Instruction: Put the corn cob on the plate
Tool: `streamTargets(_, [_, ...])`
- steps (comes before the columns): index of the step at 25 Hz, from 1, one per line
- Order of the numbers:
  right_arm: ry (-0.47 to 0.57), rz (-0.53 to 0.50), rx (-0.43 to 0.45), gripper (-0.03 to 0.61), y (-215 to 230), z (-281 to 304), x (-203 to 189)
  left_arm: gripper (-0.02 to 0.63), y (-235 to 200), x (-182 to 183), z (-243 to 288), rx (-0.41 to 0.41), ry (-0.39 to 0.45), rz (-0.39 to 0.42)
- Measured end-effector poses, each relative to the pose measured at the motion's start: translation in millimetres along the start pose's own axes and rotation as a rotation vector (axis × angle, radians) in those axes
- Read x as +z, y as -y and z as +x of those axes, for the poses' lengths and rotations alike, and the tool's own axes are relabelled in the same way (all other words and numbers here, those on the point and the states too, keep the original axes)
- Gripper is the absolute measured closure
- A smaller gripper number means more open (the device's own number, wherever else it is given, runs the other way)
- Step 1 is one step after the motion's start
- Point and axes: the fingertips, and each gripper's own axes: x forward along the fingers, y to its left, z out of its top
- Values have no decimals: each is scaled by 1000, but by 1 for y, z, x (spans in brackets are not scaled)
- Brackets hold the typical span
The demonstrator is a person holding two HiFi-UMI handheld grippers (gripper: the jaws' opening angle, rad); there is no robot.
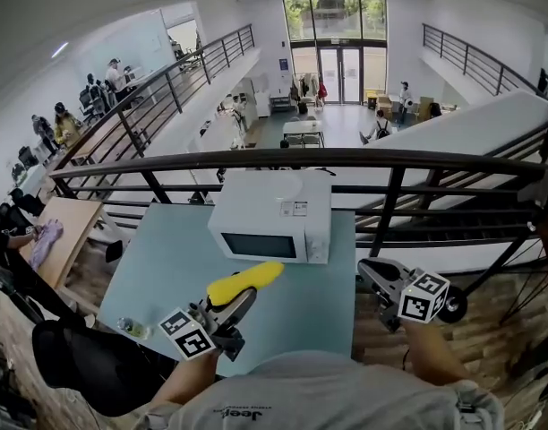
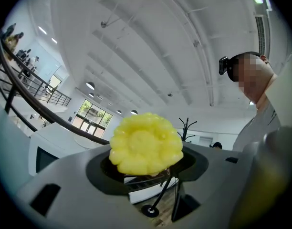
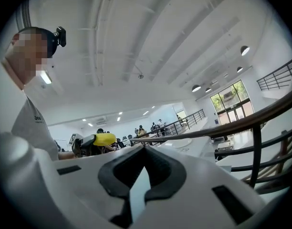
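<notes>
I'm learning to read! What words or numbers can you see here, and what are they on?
"Jeep", upside down: on the person's grey shirt.
Small sticker on the white box-shaped microwave: too small to read.
Blue wall sign by the glass doors: too small to read.

White microwave (image 1: 272, 228) is sitting door shut at the far edge of a pale blue table (image 1: 162, 271). Black railing (image 1: 346, 161) is running just behind it. A pink cloth (image 1: 46, 240) is lying on a wooden desk (image 1: 77, 218) at left. People (image 1: 104, 83) are standing along the left mezzanine. Daylight is coming through glass doors (image 1: 337, 56) on the floor below, someone (image 1: 379, 129) sitting near them.
</notes>
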Motion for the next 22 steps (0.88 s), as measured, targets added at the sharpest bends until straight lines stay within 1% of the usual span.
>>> streamTargets(3, [3,20,20,561,8,0,-4,348,-3,0,9,21,-13,1])
streamTargets(5, [-1,30,12,561,17,2,-8,348,-8,0,16,24,-23,0])
streamTargets(8, [2,41,-11,561,30,11,-11,348,-15,0,25,9,-39,-10])
streamTargets(11, [13,43,-25,561,26,31,-12,348,-30,10,18,-23,-40,-18])
streamTargets(14, [18,29,-67,561,17,60,-18,348,-65,22,0,-55,-50,-18])
streamTargets(17, [21,9,-171,561,14,88,-23,348,-108,31,-16,-120,-50,-59])
streamTargets(19, [26,16,-242,561,7,107,-29,350,-139,37,-28,-155,-58,-82])
streamTargets(20, [26,18,-257,561,1,119,-30,348,-153,44,-32,-172,-67,-75])
streamTargets(22, [0,9,-261,561,-10,141,-32,348,-174,58,-34,-202,-82,-41])
